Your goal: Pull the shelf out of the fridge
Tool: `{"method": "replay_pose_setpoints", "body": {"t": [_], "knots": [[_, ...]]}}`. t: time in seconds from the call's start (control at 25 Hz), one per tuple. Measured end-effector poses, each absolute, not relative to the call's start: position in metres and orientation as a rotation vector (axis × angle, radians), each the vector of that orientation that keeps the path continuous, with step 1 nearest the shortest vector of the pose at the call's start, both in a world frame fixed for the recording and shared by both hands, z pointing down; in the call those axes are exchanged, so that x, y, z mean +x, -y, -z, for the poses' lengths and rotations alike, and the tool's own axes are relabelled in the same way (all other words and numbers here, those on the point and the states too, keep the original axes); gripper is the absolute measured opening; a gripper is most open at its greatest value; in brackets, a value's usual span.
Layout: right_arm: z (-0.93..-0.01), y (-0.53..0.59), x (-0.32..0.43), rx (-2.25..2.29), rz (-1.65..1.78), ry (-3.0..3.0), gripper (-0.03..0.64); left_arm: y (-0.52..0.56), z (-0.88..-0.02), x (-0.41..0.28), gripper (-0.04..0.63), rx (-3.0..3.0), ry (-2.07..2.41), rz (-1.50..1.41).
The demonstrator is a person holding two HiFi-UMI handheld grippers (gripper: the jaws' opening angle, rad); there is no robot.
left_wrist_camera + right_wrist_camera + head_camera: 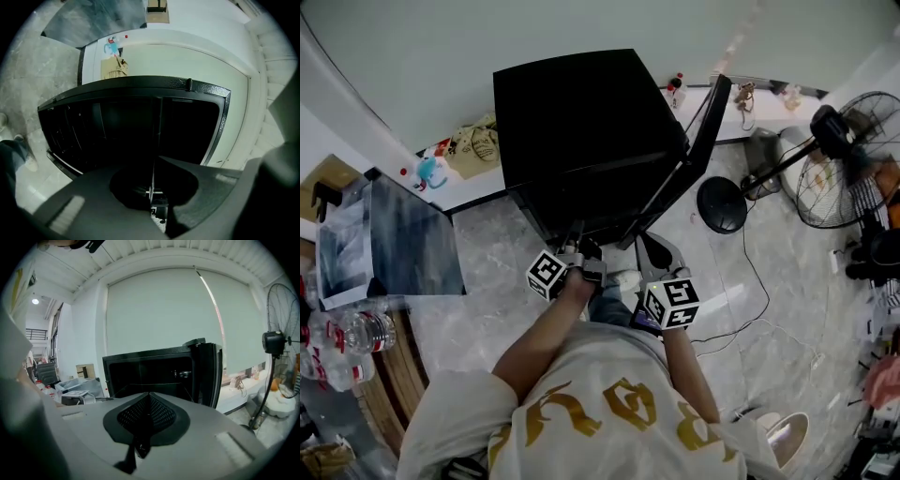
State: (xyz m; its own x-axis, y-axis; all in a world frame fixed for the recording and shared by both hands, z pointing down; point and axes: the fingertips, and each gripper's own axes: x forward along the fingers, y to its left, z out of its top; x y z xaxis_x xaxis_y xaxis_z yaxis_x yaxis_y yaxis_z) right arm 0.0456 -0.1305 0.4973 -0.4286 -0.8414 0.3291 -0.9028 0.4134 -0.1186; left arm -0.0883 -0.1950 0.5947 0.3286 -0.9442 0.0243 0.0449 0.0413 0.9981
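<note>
Shelf (168, 387) is sitting level, mid-height inside the fridge (581, 131), not out yet. Left tongs (152, 185) are sitting at the fridge mouth, rolled sideways so their seam is lining up with the shelf's thin front edge. They look to be clamping on it, ready for a straight pull. Right tongs (149, 401) are hanging back in front of the fridge, closed on nothing. Door (694, 159) is standing wide open at the fridge's right, leaving the pull path free.

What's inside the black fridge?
A thin shelf crosses the open fridge, with a small shiny fitting near the back. The rest is too dark to tell whether any food is there.
</note>
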Motion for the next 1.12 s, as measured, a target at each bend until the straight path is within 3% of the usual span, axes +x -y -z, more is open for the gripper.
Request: {"method": "replay_pose_setpoints", "body": {"t": [1.12], "knots": [[-0.5049, 0.1330, 0.0473, 1.534, -0.419, 2.386, 0.009, 0.1935, -0.6018, -0.0857, 0.012, 1.279, 0.915, 0.938]]}}
